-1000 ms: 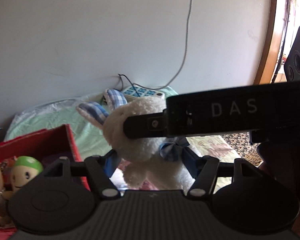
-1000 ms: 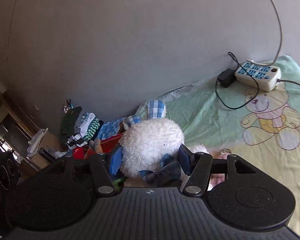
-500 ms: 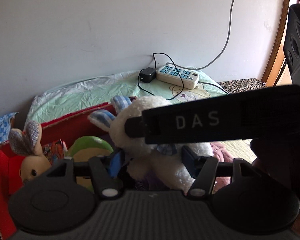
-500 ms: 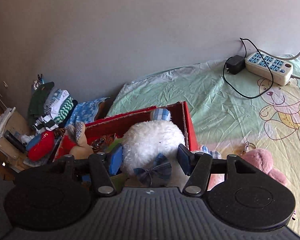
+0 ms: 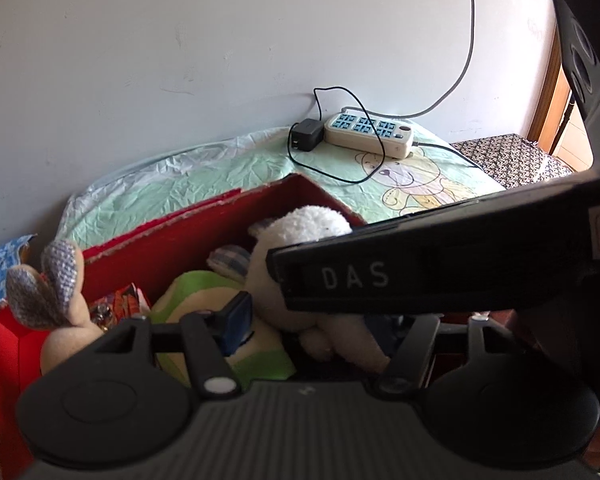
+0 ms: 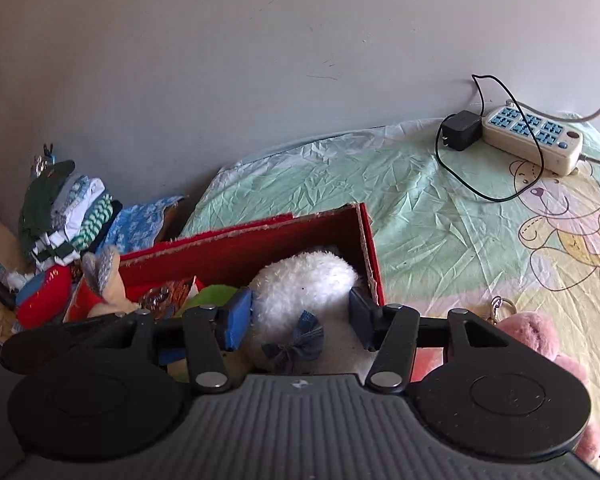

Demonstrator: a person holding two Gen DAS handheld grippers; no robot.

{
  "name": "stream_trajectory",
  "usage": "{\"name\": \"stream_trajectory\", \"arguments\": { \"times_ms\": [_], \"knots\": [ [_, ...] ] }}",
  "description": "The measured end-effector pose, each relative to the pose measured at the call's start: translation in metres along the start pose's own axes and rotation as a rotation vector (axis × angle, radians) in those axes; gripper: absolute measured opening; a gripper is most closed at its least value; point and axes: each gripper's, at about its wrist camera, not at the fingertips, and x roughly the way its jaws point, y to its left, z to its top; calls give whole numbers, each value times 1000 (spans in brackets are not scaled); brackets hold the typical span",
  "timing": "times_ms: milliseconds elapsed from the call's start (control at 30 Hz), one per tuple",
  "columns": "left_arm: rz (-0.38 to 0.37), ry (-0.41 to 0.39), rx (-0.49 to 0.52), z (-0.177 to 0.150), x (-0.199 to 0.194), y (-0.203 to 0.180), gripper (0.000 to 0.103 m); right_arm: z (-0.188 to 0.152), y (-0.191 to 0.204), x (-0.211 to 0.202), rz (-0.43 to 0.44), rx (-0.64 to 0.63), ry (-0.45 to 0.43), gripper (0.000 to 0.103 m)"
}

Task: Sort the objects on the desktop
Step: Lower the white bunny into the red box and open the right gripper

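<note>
A white plush rabbit [image 6: 300, 292] with checked ears and a blue bow lies inside the red box [image 6: 244, 248], at its right end. My right gripper [image 6: 296, 320] straddles its body, fingers on both sides, touching the plush. In the left wrist view the rabbit [image 5: 300, 236] lies past my left gripper [image 5: 320, 332], whose fingers stand wide around its lower body; the right gripper's black body crosses in front and hides the right finger. A green and cream toy [image 5: 204, 292] and a tan bunny [image 5: 60, 312] also lie in the box [image 5: 188, 240].
A power strip [image 6: 532, 136] with a black adapter [image 6: 460, 130] and cables lies on the green bear-print sheet [image 6: 440, 208] by the wall. A pink plush [image 6: 536, 332] lies right of the box. Folded clothes [image 6: 68, 208] are piled at the left.
Both grippers carried the white rabbit from above the sheet down into the red box. The rabbit now rests inside the box, and the right gripper's jaws look slightly wider.
</note>
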Motion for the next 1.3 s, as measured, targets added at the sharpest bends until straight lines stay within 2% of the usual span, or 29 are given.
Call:
{"name": "stream_trajectory", "arguments": {
  "times_ms": [100,200,267,367,600,700,733,800,833,967,1067,1133,1300],
  "knots": [
    [-16,3,3,4,1,4,65,-3,-4,-5,34,44,5,56],
    [-13,8,79,-4,-2,-2,67,-16,5,-15,31,-1,35,56],
    [0,12,145,-13,-5,-13,66,-23,9,-15,11,-21,51,60],
    [22,7,205,-21,-10,-24,64,-20,11,-17,-1,-45,50,59],
    [-26,-20,103,-17,-31,-7,66,-7,-5,-64,7,0,-87,58],
    [-43,-48,53,-17,-46,-1,71,-10,-7,-68,22,5,-70,50],
    [-45,-56,37,-18,-50,1,71,-12,-7,-66,41,15,-49,48],
    [-43,-68,13,-19,-59,2,71,-17,-7,-57,70,44,7,35],
    [-44,-72,5,-19,-62,1,71,-19,-7,-52,79,57,26,34],
    [-47,-73,-13,-21,-70,-2,72,-27,-5,-39,67,77,77,35],
    [-26,-58,-47,-22,-75,-5,79,-31,-7,-35,55,80,110,35],
    [-12,-48,-85,-23,-75,-6,88,-31,-11,-42,84,87,100,35],
    [67,-21,-168,-25,-76,-14,91,-26,-21,-74,101,53,29,38]
  ]
}}
